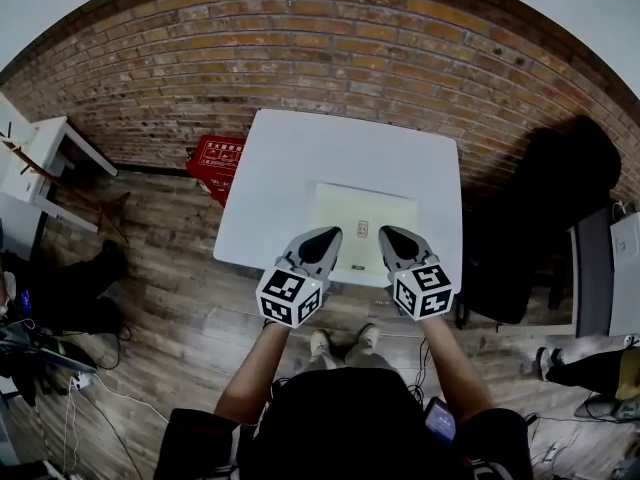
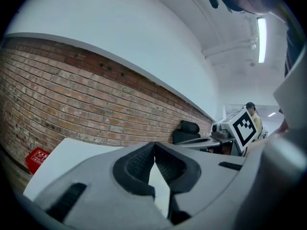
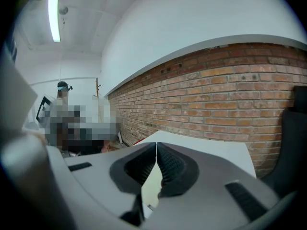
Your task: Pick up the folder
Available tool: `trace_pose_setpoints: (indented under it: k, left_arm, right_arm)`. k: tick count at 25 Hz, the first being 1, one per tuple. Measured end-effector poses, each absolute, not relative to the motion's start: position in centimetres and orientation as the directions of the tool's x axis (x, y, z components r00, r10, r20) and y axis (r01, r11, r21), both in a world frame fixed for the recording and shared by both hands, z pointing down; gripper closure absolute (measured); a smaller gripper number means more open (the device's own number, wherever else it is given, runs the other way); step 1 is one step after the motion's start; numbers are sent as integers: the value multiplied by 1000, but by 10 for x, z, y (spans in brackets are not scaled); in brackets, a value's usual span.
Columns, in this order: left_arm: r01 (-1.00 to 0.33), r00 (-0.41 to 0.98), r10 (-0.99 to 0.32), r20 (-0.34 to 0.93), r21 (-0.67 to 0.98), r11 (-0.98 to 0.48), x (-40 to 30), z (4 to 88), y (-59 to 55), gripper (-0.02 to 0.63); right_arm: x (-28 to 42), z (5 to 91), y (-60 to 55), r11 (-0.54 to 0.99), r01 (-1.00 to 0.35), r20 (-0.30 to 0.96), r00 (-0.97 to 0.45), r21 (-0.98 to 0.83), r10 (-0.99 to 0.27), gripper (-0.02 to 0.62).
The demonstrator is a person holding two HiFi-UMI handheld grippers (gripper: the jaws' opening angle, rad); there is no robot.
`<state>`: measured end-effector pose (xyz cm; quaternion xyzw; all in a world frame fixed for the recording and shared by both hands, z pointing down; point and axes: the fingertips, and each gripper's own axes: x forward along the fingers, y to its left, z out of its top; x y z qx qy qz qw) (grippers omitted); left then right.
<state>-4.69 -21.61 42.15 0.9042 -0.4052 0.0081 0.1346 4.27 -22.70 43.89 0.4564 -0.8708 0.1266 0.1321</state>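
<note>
Two tongs are held over the near edge of the white surface [image 1: 290,158]. The left tongs [image 1: 322,236] are clenched shut with nothing in them. The pale folder [image 1: 365,203] is laid flat on the surface, with both tips seen over it. The right tongs [image 1: 392,236] are clenched shut and empty too.

Bright, even light; ceiling tube [image 3: 53,18] glares; fisheye edges bend.

Pale cream folder [image 1: 350,211], white table [image 1: 290,158], red-brown brick wall [image 1: 300,58], red crate [image 1: 216,162]
</note>
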Motion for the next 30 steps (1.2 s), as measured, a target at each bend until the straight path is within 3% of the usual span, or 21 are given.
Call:
trace_pose_setpoints:
  k: [21, 30]
  left_arm:
    - [-804, 572, -783, 244, 356, -476, -51, 499, -240, 586]
    - [-794, 521, -811, 265, 500, -347, -68, 544, -227, 586]
  right_arm:
    - [50, 480, -280, 656, -750, 427, -622, -83, -657, 567]
    - [40, 519, -289, 750, -661, 560, -630, -25, -537, 565]
